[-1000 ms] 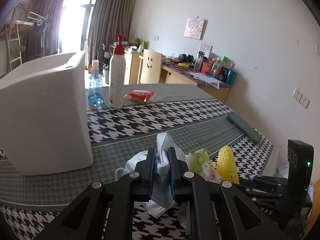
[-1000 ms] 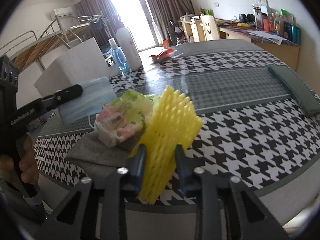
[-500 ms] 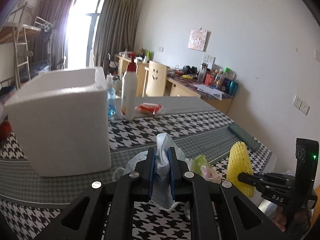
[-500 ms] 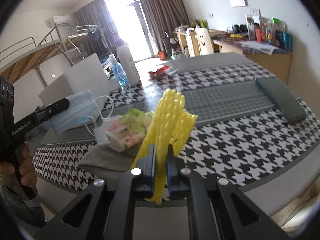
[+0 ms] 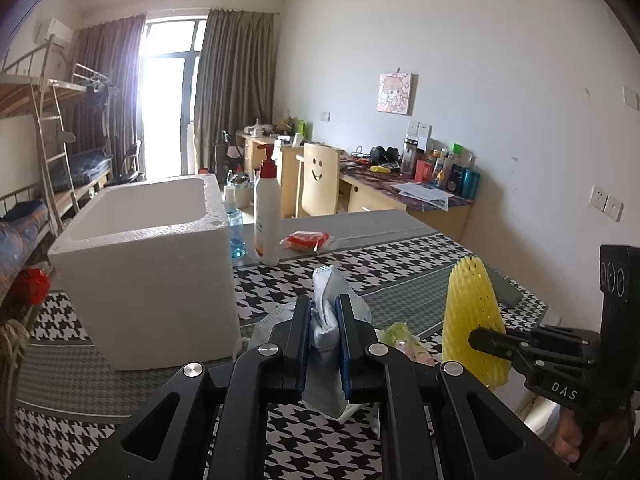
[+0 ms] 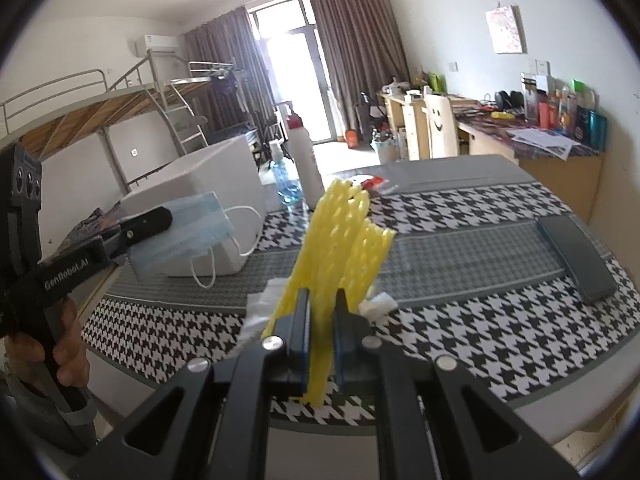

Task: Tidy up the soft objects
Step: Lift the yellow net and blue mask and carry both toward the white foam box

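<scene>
Your left gripper (image 5: 323, 344) is squeezing a blue face mask (image 5: 325, 320) between its two fingers and holding it up above the worktop (image 5: 400, 276). Your right gripper (image 6: 320, 328) is pinching a yellow foam net (image 6: 340, 240) and holding it up off the worktop too. Just under the mask, a small flowery tissue pack (image 5: 404, 342) is lying on the checked cloth. In the right view, some white tissue (image 6: 260, 308) is peeking out behind the net. A bit farther, on your left, a big white foam box (image 5: 148, 256) is sitting on the worktop with its top open. Behind it, a blue bottle (image 5: 235, 232), a tall white pump bottle (image 5: 267, 220) and a red packet (image 5: 306, 240) are standing close together. Far on the right, a dark gray case (image 6: 576, 256) is lying flat.
</scene>
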Demonstrator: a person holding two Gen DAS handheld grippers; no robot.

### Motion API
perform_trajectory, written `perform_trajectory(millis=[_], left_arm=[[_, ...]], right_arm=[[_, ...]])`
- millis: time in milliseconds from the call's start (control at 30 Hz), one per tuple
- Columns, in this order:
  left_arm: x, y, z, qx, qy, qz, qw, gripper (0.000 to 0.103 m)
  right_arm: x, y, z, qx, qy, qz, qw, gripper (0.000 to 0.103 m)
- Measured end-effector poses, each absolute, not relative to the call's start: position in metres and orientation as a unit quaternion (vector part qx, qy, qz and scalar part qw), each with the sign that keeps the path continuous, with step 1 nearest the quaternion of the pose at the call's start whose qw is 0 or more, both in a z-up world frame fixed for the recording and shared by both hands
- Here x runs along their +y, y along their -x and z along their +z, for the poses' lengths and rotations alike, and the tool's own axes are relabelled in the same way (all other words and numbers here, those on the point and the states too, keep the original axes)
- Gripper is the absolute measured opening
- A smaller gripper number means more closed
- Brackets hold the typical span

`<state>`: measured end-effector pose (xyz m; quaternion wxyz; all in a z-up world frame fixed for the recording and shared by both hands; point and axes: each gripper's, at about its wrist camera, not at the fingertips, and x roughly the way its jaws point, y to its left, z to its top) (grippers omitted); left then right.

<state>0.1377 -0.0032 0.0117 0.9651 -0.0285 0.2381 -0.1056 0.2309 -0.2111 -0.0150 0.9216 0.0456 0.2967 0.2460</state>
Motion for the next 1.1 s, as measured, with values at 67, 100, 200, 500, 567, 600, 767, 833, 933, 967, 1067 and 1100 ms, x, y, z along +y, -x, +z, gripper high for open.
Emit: perform_trajectory(millis=[67,100,200,500,567,600,767,833,933,967,1067,1100], left_arm=[[-0.004,-0.139,0.013,0.238,0.025,-0.107,0.965,0.013],[-0.003,-0.140,0.014,0.238,0.023,-0.108,0.965,0.013],[-0.002,-0.140,0.018,0.232,0.021,-0.110,0.966,0.014],[0.009,-0.148,0.031,0.214,0.022,-0.108,0.971,0.014],[0.011,-0.150,0.033,0.212,0.021,-0.104,0.971,0.014],[0.012,-0.151,0.034,0.212,0.021,-0.103,0.972,0.014],[0.011,-0.152,0.040,0.205,0.014,-0.105,0.973,0.014],[0.011,-0.154,0.042,0.203,0.014,-0.104,0.974,0.014],[0.011,-0.157,0.045,0.200,0.012,-0.102,0.974,0.014],[0.011,-0.158,0.047,0.198,0.013,-0.101,0.975,0.014],[0.011,-0.163,0.050,0.196,0.012,-0.101,0.975,0.014],[0.011,-0.164,0.051,0.196,0.013,-0.101,0.975,0.014]], right_arm=[[-0.208,-0.234,-0.013,0.293,-0.043,0.251,0.922,0.012],[-0.206,-0.236,-0.012,0.291,-0.043,0.253,0.922,0.012],[-0.201,-0.238,-0.008,0.285,-0.042,0.259,0.922,0.012],[-0.186,-0.247,0.005,0.263,-0.037,0.276,0.924,0.012],[-0.184,-0.251,0.008,0.259,-0.036,0.277,0.925,0.012],[-0.183,-0.252,0.009,0.257,-0.035,0.277,0.925,0.012],[-0.181,-0.257,0.015,0.249,-0.033,0.278,0.927,0.012],[-0.181,-0.258,0.018,0.245,-0.034,0.279,0.928,0.012],[-0.181,-0.260,0.021,0.241,-0.030,0.283,0.928,0.012],[-0.180,-0.260,0.022,0.240,-0.029,0.284,0.928,0.012],[-0.180,-0.261,0.024,0.236,-0.029,0.286,0.928,0.012],[-0.180,-0.262,0.025,0.235,-0.030,0.286,0.928,0.012]])
